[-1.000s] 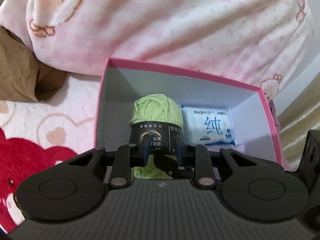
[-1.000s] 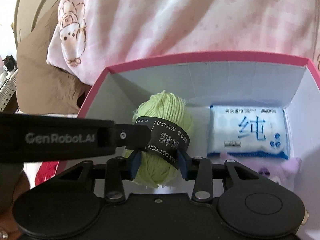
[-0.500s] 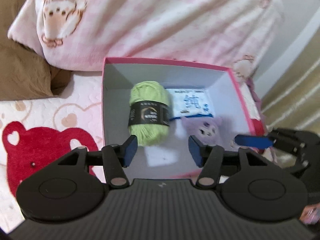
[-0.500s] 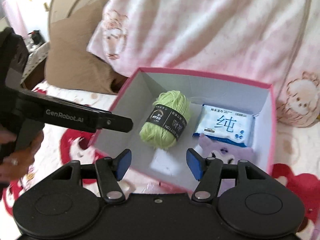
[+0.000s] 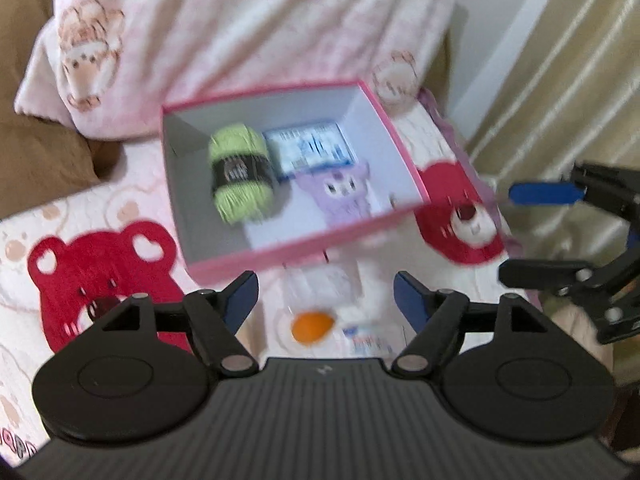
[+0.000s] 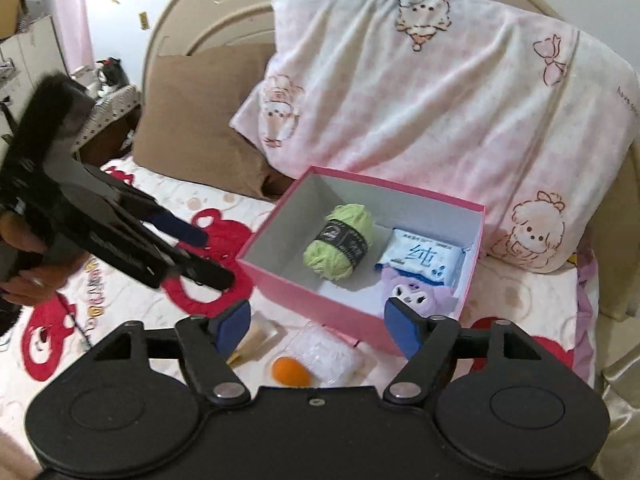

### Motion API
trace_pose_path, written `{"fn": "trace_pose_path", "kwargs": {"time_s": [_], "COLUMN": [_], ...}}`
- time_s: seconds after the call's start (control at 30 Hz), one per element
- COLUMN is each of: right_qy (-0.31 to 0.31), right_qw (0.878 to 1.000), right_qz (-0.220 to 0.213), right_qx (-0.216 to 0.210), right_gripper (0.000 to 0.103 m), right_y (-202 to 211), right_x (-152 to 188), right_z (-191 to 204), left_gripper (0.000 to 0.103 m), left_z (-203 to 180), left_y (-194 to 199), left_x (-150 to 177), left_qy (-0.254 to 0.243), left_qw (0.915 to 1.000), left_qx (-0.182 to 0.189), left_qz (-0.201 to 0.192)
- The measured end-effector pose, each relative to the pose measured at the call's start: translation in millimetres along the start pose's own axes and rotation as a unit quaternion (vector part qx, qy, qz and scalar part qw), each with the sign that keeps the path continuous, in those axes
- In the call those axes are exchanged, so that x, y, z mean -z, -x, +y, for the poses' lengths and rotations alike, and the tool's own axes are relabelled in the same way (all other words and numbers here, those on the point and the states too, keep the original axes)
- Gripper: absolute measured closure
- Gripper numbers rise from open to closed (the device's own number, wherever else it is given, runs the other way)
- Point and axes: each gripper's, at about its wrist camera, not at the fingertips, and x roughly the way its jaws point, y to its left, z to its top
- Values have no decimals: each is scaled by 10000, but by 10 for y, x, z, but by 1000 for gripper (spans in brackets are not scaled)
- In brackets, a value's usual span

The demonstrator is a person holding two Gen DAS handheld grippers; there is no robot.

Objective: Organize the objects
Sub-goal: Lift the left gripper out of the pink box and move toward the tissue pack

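Change: both grippers have pulled back from the box, jaws spread wider than a second ago; the yarn stays inside.
Left view: left gripper (image 5: 325,298) wide open, empty; pink box (image 5: 304,248) holds yarn (image 5: 240,174), wipes packet (image 5: 310,150), purple plush (image 5: 344,194).
Right view: right gripper (image 6: 316,330) wide open, empty, above an orange sponge (image 6: 290,372) on the bedspread (image 6: 132,300).

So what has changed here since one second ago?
Both grippers, left and right, let go of the green yarn and pulled back from the pink box, now open. The yarn, wipes pack and purple toy stayed inside.
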Motion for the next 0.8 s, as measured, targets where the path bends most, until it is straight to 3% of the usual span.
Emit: {"fn": "trace_pose_path", "kwargs": {"time_s": [0.3,0.43,0.7,0.8], "right_qy": [-349,-536,-1024,-931], "right_qw": [9986,9976,9944,9955], "right_qz": [272,408,190,184], "right_qx": [-274,-154,-169,-35], "right_gripper": [10,8,8,8], "right_y": [-37,-212,-545,-699], "right_x": [579,895,1392,1498], "right_z": [-49,-87,-132,-102], "left_gripper": [18,16,10,10], "left_z": [-123,-97,-92,-128], "left_y": [-212,-358,-654,-786], "left_x": [467,624,884,981], "left_qy": [31,128,169,160], "left_qw": [9995,9992,9994,9997], "left_qx": [-140,-150,-314,-142], "left_qz": [288,350,46,-95]}}
